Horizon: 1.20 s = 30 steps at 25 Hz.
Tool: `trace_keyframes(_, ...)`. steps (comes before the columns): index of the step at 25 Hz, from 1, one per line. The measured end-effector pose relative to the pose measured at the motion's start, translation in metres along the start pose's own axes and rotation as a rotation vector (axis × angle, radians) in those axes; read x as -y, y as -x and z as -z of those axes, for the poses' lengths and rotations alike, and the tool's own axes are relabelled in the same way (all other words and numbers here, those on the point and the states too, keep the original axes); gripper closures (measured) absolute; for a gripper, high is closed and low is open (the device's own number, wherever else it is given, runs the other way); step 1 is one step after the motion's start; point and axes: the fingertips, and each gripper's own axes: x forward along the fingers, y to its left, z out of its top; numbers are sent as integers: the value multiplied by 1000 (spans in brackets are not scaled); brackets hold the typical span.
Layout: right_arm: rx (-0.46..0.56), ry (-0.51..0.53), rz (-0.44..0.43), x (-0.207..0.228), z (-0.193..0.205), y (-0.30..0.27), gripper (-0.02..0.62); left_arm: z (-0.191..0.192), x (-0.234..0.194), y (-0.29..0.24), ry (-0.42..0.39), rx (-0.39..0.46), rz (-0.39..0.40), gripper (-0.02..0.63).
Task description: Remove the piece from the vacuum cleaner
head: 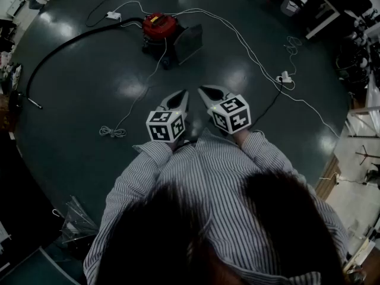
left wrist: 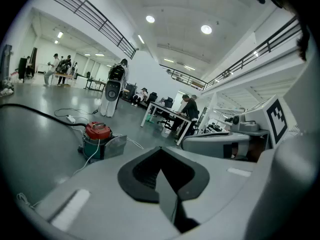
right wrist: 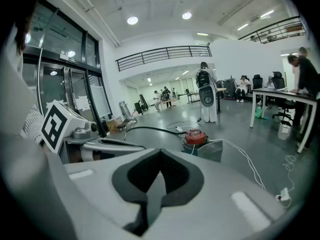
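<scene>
A red-topped vacuum cleaner (head: 160,31) stands on the dark floor ahead, with a grey flat piece (head: 188,42) leaning at its right side. Its black hose (head: 65,45) curves away to the left. The vacuum cleaner (left wrist: 97,139) shows far off in the left gripper view, and the same vacuum cleaner (right wrist: 196,139) lies beyond the jaws in the right gripper view. My left gripper (head: 181,95) and right gripper (head: 203,90) are held side by side in front of the person's chest, well short of the vacuum. Both are shut with nothing between their jaws.
White cables (head: 249,52) run across the floor to a power strip (head: 285,77) at the right; another coil (head: 111,132) lies at the left. Desks (right wrist: 285,101) with people and a tall grey machine (left wrist: 114,90) stand in the background. A clear plastic item (head: 74,221) lies near the person's left.
</scene>
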Motion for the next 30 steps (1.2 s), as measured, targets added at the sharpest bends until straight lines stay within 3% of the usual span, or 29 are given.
trace_keyframes(18, -31, 38, -3, 12, 7, 3, 594, 6, 6, -15, 32, -31, -7, 600)
trace_keyframes(24, 33, -19, -7, 31, 2, 11, 594, 4, 9, -27, 64, -18, -23, 600)
trace_keyframes(30, 1, -89, 1, 51, 23, 16, 594, 25, 12, -40, 113, -49, -31, 600)
